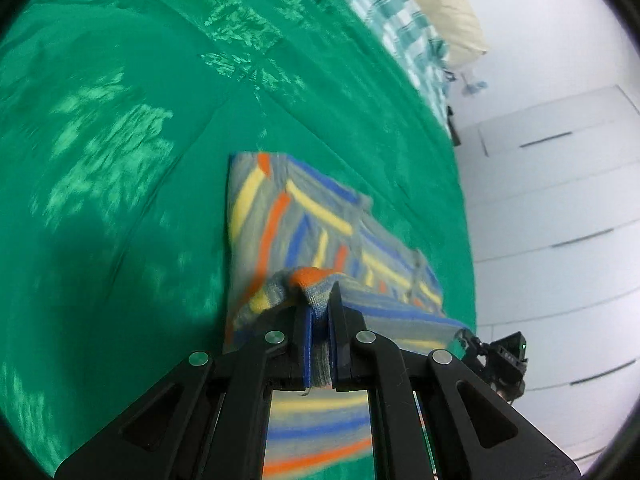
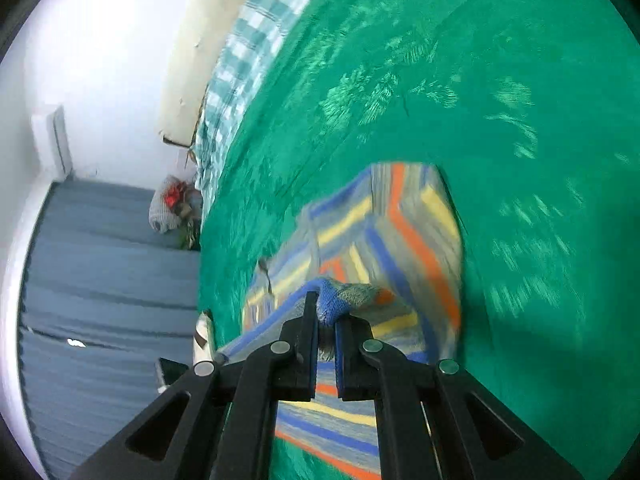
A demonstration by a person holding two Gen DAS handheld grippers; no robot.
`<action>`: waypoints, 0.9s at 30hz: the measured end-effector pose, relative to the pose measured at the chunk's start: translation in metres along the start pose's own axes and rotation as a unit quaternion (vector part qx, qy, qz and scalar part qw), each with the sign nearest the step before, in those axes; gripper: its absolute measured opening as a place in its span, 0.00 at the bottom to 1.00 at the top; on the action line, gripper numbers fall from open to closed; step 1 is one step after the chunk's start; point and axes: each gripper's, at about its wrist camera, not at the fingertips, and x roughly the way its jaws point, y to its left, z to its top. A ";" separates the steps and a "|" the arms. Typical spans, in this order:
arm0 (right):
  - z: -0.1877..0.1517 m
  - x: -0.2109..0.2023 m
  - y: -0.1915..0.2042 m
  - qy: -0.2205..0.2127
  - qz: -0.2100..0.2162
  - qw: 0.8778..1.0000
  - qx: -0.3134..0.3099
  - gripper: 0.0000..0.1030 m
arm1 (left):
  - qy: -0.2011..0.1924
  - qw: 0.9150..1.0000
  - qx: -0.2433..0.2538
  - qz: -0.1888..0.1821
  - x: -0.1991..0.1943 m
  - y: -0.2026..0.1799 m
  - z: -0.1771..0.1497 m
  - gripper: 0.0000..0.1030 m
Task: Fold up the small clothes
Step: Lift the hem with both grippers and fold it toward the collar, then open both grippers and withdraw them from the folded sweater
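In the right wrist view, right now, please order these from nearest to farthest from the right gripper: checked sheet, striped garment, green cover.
1. striped garment: pinched in the right gripper.
2. green cover: spread under and beyond the garment.
3. checked sheet: far, upper left.

there are no words, numbers, brands or signs to read in either view.
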 end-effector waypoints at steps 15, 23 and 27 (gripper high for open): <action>0.035 -0.034 -0.022 -0.124 -0.002 0.992 -0.017 0.34 | -0.083 0.995 -0.044 0.012 -0.013 0.026 0.049 0.81; -0.006 0.000 0.051 0.007 -0.049 0.980 -0.194 0.34 | -0.099 0.989 0.107 0.025 -0.040 -0.005 -0.025 0.81; -0.049 0.039 0.041 0.081 -0.069 0.971 -0.215 0.34 | -0.029 0.964 0.246 0.093 -0.010 -0.021 -0.086 0.84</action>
